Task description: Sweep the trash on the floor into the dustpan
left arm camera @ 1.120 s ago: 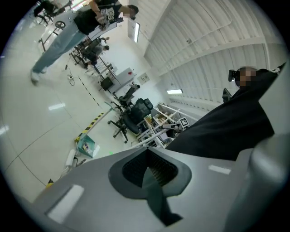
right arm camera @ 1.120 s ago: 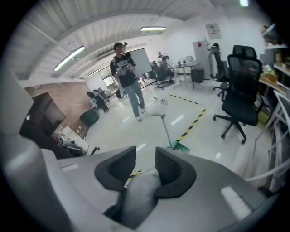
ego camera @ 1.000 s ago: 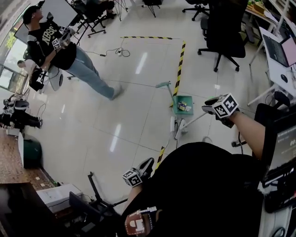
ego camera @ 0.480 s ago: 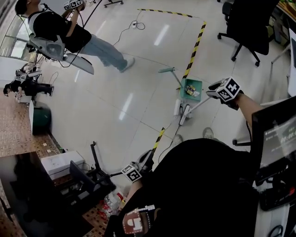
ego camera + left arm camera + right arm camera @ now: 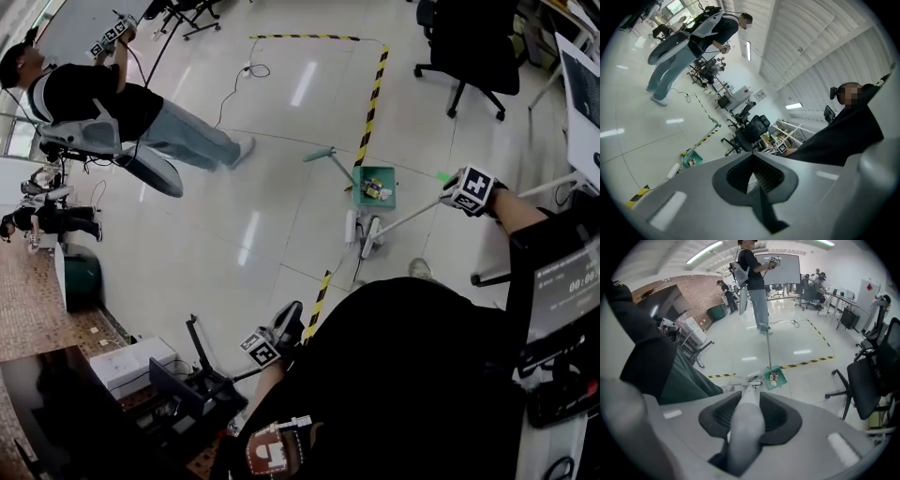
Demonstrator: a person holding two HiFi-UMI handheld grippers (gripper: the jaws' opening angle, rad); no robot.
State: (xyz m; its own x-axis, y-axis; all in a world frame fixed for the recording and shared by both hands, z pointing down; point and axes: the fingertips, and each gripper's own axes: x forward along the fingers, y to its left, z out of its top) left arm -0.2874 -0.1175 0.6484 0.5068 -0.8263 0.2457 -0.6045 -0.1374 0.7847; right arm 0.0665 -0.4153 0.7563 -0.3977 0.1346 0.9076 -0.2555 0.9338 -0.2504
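Stretching over most of the head view, the pale tiled floor [image 5: 281, 122] is glossy and crossed by a line of yellow-and-black hazard tape [image 5: 371, 103]. A person [image 5: 103, 98] in a dark top and jeans stands well off to the left, and a black office chair [image 5: 473, 47] sits at the top right.

The broom [image 5: 405, 221] has a long light-grey handle that slopes down from the right gripper [image 5: 450, 197] to a small pale head resting on the floor. The right gripper view shows the jaws clamped round that handle, which runs forward between the pads towards the floor.

The dustpan [image 5: 357, 192] is a small teal-green box, open side up, with a thin upright handle of the same colour leaning away to the left. It sits on the floor beside the tape, well apart from the right gripper, ahead of it and below. The broom head lies just beside the dustpan's near edge, next to what may be a white power strip.

The trash [image 5: 374, 189], a few small yellow and white scraps, lies inside the dustpan.

The left gripper [image 5: 286, 328] hangs low by the wearer's side, jaws closed together on nothing, far from the dustpan.
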